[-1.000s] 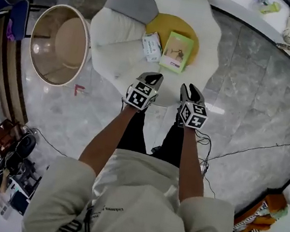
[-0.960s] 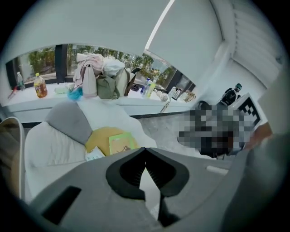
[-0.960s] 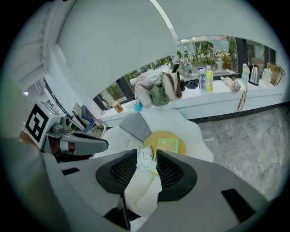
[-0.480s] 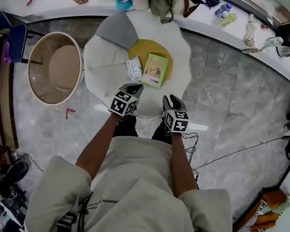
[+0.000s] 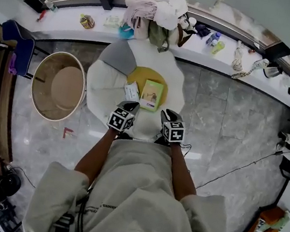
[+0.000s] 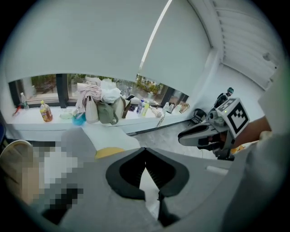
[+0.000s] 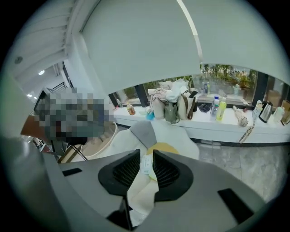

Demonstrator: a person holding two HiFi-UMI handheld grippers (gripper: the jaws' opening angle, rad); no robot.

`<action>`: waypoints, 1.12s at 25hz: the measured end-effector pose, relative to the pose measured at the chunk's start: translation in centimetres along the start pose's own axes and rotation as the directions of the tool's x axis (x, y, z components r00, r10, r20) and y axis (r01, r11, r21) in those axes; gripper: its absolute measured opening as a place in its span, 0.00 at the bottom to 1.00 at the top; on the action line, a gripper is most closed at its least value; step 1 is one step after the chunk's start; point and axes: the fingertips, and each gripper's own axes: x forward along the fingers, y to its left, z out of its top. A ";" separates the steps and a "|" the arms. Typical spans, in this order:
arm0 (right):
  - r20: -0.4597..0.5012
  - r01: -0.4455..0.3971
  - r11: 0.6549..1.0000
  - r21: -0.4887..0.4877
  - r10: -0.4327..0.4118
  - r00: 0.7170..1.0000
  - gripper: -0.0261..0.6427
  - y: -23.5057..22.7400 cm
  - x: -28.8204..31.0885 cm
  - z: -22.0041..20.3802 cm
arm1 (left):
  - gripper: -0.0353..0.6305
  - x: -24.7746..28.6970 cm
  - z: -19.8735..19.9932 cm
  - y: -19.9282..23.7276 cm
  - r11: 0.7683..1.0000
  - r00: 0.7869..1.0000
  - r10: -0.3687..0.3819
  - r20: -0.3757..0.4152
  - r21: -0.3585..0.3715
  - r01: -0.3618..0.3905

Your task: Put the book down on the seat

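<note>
Green book: flat, cover up, partly on the yellow cushion of the white scalloped seat; clear of both tongs.

Small white printed item, kind not legible: on the same seat, just beside the book's left edge.

Grey cushion: at the far left of the seat, on the window side.

Left tongs: closed, pad tips meeting, nothing between them. Held over the near rim of the seat, apart from the book.

Right tongs: parted by a narrow gap, just been closing, nothing gripped. Through the gap, a distant view of the white item and the seat. Held beside the left tongs at about the same height, marker cube turned up toward the head view.

Round tan tub: on the grey marble floor, just beside the seat's left side.

White surface along the window: heap of bags and cloth behind the seat, orange bottle to the left, green and clear bottles to the right, further small items toward the far right.

Small red mark: on the floor, near the tub.

Black cable: across the floor at right.
</note>
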 end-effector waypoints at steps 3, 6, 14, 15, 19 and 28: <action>-0.032 -0.029 0.998 -0.060 0.027 0.999 0.14 0.8 0.2 0.6 | 0.06 -0.4 0.5 -0.4 1.000 1.000 -0.011 0.018 0.001 0.011; -0.081 -0.066 0.996 -0.057 0.061 0.995 0.13 1.5 0.7 -0.2 | 0.06 -0.2 0.3 -0.4 1.000 1.000 -0.019 0.009 0.002 0.019; -0.159 -0.129 0.992 -0.009 0.126 0.979 0.05 2.0 2.1 -2.0 | 0.06 0.0 0.1 0.8 1.000 1.000 0.011 0.020 -0.025 -0.010; -0.170 -0.129 0.991 -0.019 0.124 0.978 0.05 1.9 2.4 -1.9 | 0.06 -0.1 0.1 0.8 1.000 1.000 0.014 0.014 -0.016 -0.014; -0.197 -0.131 0.990 -0.054 0.118 0.973 0.05 1.7 3.1 -1.7 | 0.06 0.0 -0.3 0.6 0.998 1.000 0.027 -0.005 0.049 -0.026; -0.214 -0.118 0.989 -0.093 0.095 0.972 0.05 1.1 3.3 -1.2 | 0.06 0.1 0.1 0.9 1.000 1.000 0.024 0.019 0.003 -0.024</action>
